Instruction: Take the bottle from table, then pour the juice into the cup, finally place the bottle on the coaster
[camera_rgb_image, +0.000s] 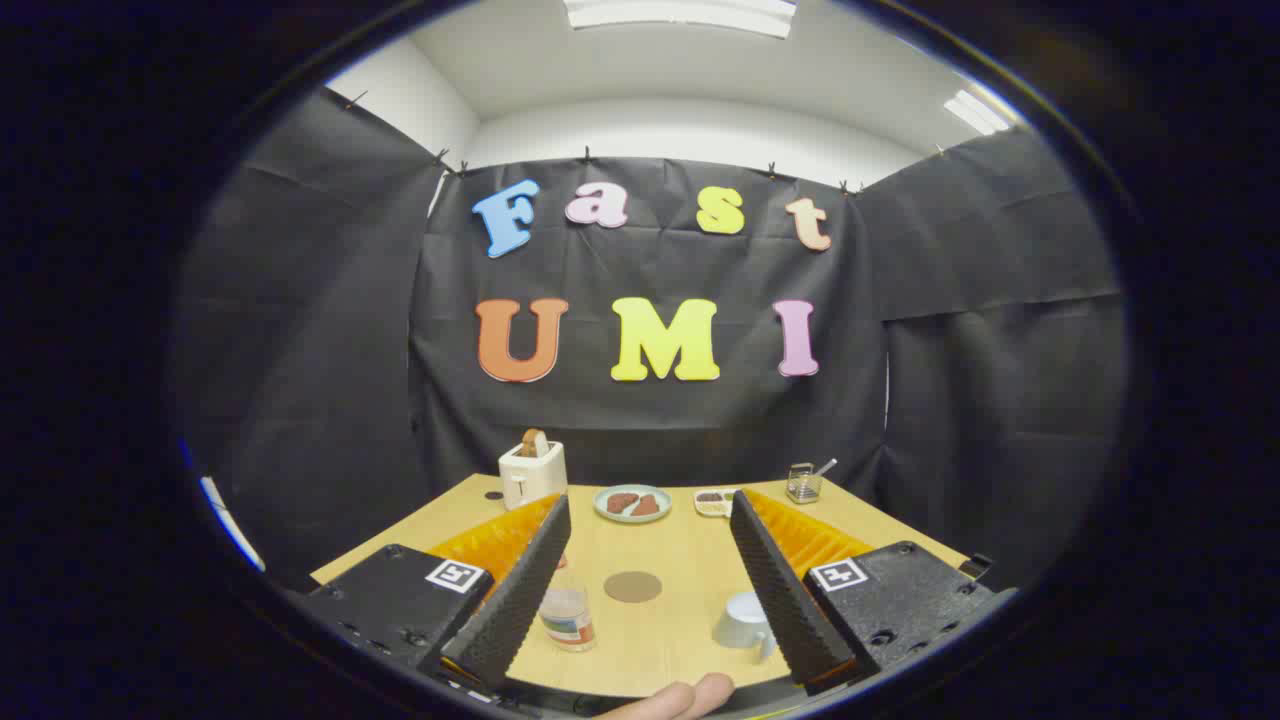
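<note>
Nearest us, our gripper (648, 585) hangs above the table (680, 650), fingers spread wide and holding nothing. The bottle (568, 615) stands beside the left finger, just short of the coaster (632, 586); the cup (742, 620) sits across from it. We judge nothing done yet: grasping, pouring and placing all remain.

On the tabletop (680, 660), bottle (567, 615) left, cup (745, 620) right, coaster (632, 586) between and behind; toaster (532, 472), plate (632, 503), tray (714, 502), jar (803, 483) along the far edge.
</note>
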